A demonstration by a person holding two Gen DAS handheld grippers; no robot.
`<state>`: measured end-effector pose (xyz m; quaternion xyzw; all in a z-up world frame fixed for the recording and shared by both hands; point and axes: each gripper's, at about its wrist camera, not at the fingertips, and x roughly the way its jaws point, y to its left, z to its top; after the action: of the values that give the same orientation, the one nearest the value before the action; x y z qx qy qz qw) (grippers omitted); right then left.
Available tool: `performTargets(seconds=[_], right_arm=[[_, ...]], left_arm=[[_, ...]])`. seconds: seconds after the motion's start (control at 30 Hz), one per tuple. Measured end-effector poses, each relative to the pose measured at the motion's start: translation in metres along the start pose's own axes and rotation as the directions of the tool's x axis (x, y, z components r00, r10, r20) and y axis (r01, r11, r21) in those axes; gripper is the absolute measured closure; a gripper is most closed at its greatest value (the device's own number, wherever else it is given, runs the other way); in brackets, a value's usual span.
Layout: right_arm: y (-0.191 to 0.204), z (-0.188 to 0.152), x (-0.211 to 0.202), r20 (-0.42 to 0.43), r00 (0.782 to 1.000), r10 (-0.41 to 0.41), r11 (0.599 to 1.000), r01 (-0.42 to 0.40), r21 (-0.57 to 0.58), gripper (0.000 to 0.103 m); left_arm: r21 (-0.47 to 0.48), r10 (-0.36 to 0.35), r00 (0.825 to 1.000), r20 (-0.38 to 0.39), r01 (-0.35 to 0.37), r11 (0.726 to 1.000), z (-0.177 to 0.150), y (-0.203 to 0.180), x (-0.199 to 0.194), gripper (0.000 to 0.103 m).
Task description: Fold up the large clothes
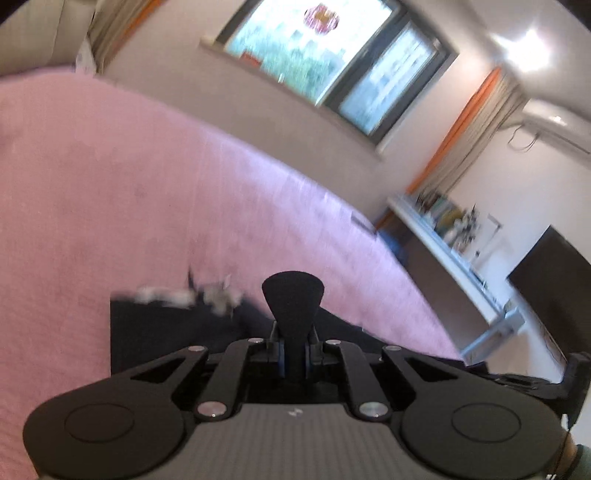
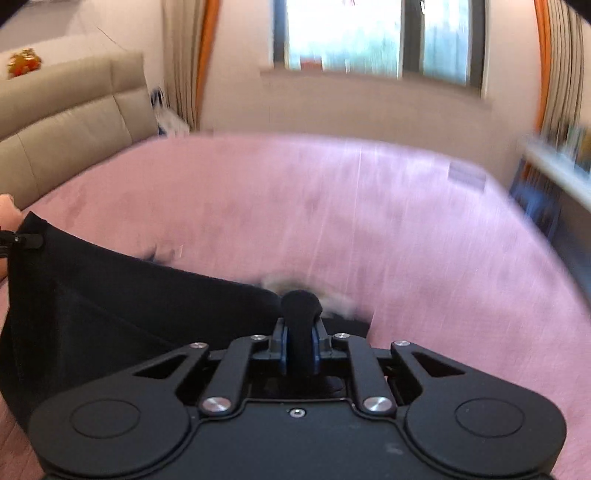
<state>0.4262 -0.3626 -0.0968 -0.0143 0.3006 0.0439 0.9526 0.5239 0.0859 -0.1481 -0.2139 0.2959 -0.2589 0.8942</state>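
A black garment (image 2: 110,310) with a blurred white print (image 1: 177,295) lies on the pink bed cover (image 1: 110,184). In the left wrist view my left gripper (image 1: 293,284) has its jaws together over the garment (image 1: 166,339). In the right wrist view the garment's left corner (image 2: 29,229) is raised beside a hand (image 2: 5,210), so the left gripper grips the cloth. The cloth's top edge runs taut from there to my right gripper (image 2: 301,301), whose jaws are pinched on it. The grip points themselves are hidden by the fingers.
The pink cover (image 2: 406,221) spreads wide ahead. A beige padded headboard (image 2: 66,122) stands at the left and a window (image 2: 369,33) behind the bed. A white shelf with books (image 1: 454,236) and a dark screen (image 1: 554,277) line the right wall.
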Motion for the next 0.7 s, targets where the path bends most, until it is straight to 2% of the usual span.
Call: performTargets(seconds=[0.1,0.2,0.27,0.3,0.37,0.4,0.47,0.5,0.53,0.6,0.7], right_arm=[[-0.002,0.038,0.025,0.097,0.995,-0.009,1.0,0.011,-0.017,0.088],[0.0,0.056,0.089,0.097,0.995,-0.026,0.999,0.028,-0.023,0.088],[0.005,0.053,0.136,0.032,0.999,-0.027,0.999,0.028,-0.028,0.088],[0.008,0.047,0.158,-0.015,0.999,-0.032,0.999,0.032,-0.024,0.088],[0.013,0.028,0.2,-0.119,0.991,-0.056,0.998,0.055,-0.013,0.088],[0.015,0.017,0.217,-0.165,0.983,-0.075,0.997,0.074,-0.014,0.085],[0.016,0.005,0.235,-0.227,0.969,-0.094,0.995,0.096,-0.006,0.077],[0.016,0.004,0.238,-0.24,0.965,-0.105,0.994,0.108,-0.002,0.065],[0.016,0.005,0.237,-0.24,0.965,-0.11,0.993,0.115,0.005,0.061],[0.009,0.015,0.224,-0.238,0.964,-0.118,0.991,0.13,0.036,0.045],[0.008,0.035,0.176,-0.178,0.971,-0.158,0.984,0.169,0.048,0.045]], left_arm=[[0.029,0.0,0.997,0.074,-0.002,1.0,0.029,0.001,0.007,0.093],[0.031,0.054,0.994,0.092,-0.057,0.998,0.048,0.02,0.045,0.092],[0.016,0.136,0.989,0.054,-0.137,0.99,0.046,0.039,0.08,0.092],[0.018,0.179,0.984,0.004,-0.179,0.984,0.041,0.052,0.101,0.092],[-0.004,0.261,0.961,-0.088,-0.262,0.965,0.025,0.073,0.133,0.091],[-0.017,0.28,0.953,-0.116,-0.284,0.959,0.017,0.081,0.144,0.087],[0.001,0.335,0.934,-0.124,-0.337,0.941,0.005,0.087,0.155,0.079],[0.016,0.348,0.93,-0.119,-0.348,0.937,0.003,0.087,0.157,0.075],[0.027,0.359,0.926,-0.113,-0.358,0.933,0.002,0.086,0.156,0.072],[0.022,0.393,0.915,-0.098,-0.392,0.92,0.005,0.083,0.148,0.063],[-0.01,0.447,0.894,-0.014,-0.447,0.894,0.015,0.079,0.114,0.063]])
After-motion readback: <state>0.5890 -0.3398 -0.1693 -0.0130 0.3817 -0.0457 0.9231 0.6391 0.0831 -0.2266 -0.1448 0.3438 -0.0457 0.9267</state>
